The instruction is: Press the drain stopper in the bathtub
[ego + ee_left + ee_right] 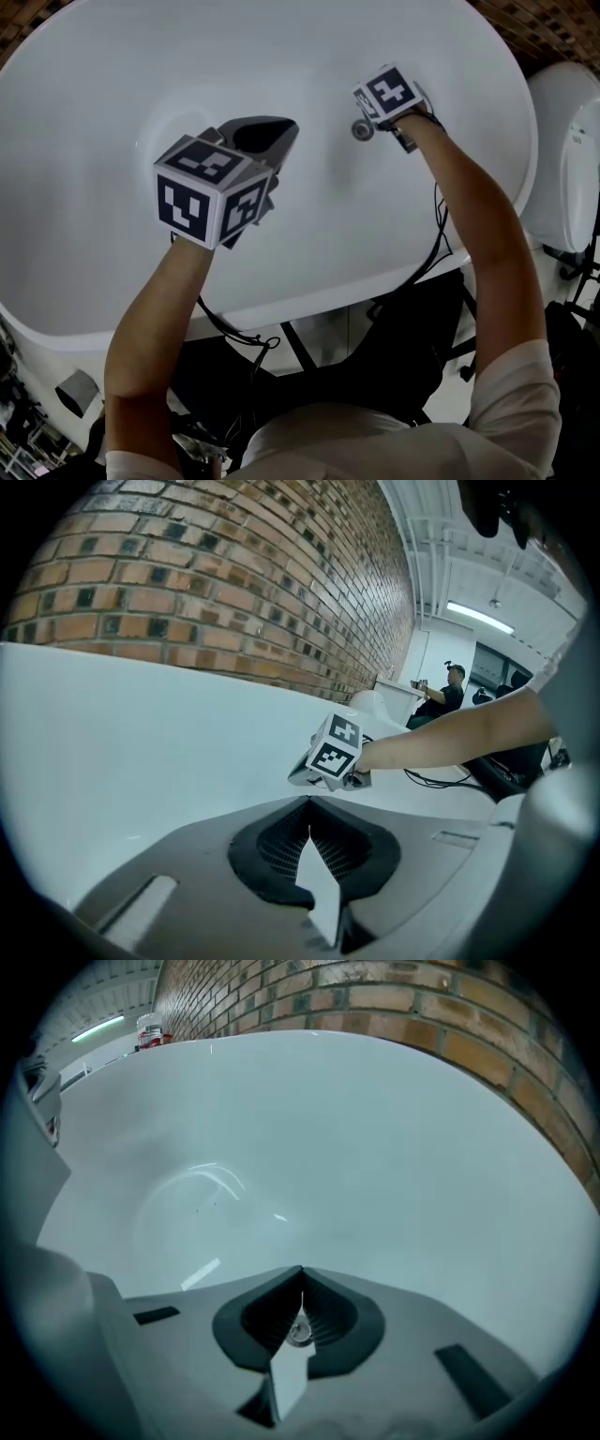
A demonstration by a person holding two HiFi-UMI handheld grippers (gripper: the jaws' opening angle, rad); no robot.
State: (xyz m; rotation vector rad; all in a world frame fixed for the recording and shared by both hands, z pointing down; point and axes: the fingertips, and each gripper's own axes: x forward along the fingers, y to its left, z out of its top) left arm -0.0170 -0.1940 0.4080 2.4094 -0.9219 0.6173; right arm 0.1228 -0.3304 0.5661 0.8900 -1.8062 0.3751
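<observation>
The white bathtub [281, 253] fills the head view. Its round metal drain stopper [363, 129] sits on the tub floor right of centre. My right gripper [368, 116] is down at the stopper with its tips over it, jaws shut. In the right gripper view the stopper [299, 1332] shows through the small gap behind the closed tips of the right gripper [302, 1274]. My left gripper [279, 133] hovers shut over the tub's middle, left of the stopper, holding nothing. The left gripper [307, 803] points at the right gripper's marker cube [336, 747].
A white toilet [572, 159] stands to the right of the tub. A brick wall [234, 574] runs behind the tub. Black cables [439, 239] hang over the near rim, and a black stand [375, 337] is below it. A person [441, 694] sits far off.
</observation>
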